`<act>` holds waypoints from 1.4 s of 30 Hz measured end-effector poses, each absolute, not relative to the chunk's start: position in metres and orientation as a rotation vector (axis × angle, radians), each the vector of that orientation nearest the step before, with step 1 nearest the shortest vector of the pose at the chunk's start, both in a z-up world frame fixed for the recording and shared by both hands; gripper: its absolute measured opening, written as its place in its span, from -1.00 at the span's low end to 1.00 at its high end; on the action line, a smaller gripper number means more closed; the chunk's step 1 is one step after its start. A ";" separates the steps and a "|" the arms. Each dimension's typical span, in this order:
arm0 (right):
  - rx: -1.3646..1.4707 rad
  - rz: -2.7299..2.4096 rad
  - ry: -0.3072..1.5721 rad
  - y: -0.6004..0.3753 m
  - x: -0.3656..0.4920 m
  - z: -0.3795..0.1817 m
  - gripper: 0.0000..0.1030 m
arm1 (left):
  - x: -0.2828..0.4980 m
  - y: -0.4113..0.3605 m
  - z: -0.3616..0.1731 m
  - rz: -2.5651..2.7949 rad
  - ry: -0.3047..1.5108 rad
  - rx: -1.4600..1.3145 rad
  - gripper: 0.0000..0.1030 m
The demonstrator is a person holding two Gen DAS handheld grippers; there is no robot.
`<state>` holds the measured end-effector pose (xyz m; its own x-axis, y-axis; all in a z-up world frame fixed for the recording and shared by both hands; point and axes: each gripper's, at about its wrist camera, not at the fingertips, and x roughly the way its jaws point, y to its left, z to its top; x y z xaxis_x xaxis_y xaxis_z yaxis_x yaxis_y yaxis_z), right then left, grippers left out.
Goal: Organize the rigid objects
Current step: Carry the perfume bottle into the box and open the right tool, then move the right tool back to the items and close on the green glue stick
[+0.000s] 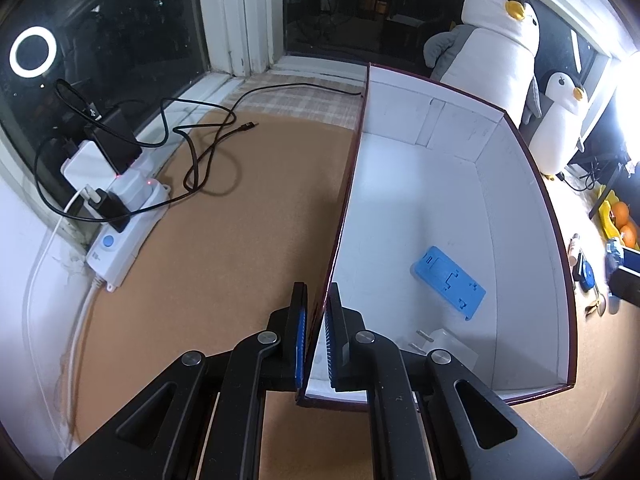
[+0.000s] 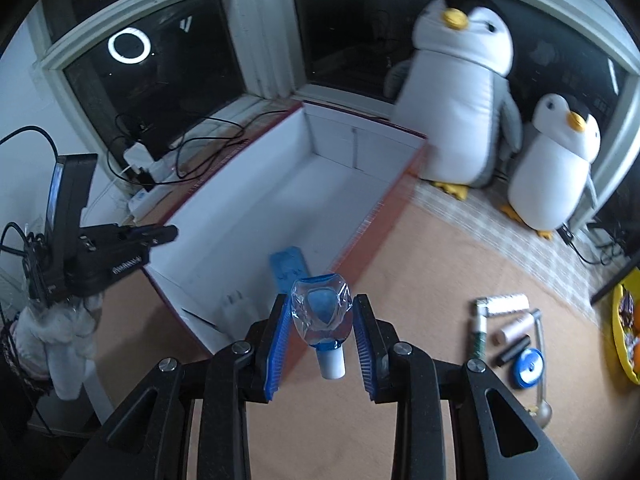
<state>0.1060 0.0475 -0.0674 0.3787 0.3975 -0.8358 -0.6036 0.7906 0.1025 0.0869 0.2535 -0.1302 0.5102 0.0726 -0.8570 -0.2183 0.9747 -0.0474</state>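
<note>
A large white box with dark red outer walls (image 1: 496, 216) stands on the cork table; it also shows in the right wrist view (image 2: 256, 200). My left gripper (image 1: 318, 320) is shut on the box's left wall near its front corner. Inside lie a blue flat plastic piece (image 1: 448, 286), also seen in the right wrist view (image 2: 288, 264), and a white plug adapter (image 1: 444, 344). My right gripper (image 2: 322, 320) is shut on a small clear bottle with blue liquid and a white cap (image 2: 322, 316), held cap toward me above the box's front right corner.
A white power strip with chargers and black cables (image 1: 120, 208) lies at the left by the window. Two plush penguins (image 2: 460, 92) stand behind the box. Tubes, a blue round tape and a spoon (image 2: 516, 336) lie right of the box, beside a yellow bowl (image 2: 624, 332).
</note>
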 end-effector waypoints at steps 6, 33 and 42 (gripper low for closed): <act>-0.267 0.672 1.014 0.087 0.111 -0.083 -0.45 | 0.086 0.255 -0.131 0.170 1.016 -0.165 -0.86; -0.198 0.663 1.019 0.064 0.112 -0.093 -0.22 | 0.094 0.256 -0.131 0.163 1.039 -0.154 -0.84; -0.084 0.525 1.026 -0.022 0.129 -0.088 -0.22 | 0.108 0.256 -0.131 0.166 1.061 -0.143 -0.79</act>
<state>0.1295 -0.0224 -0.0881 0.4066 0.3773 -0.8321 -0.4545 0.8736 0.1740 0.1077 0.2564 -0.1309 0.4780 0.0668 -0.8758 -0.2040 0.9783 -0.0367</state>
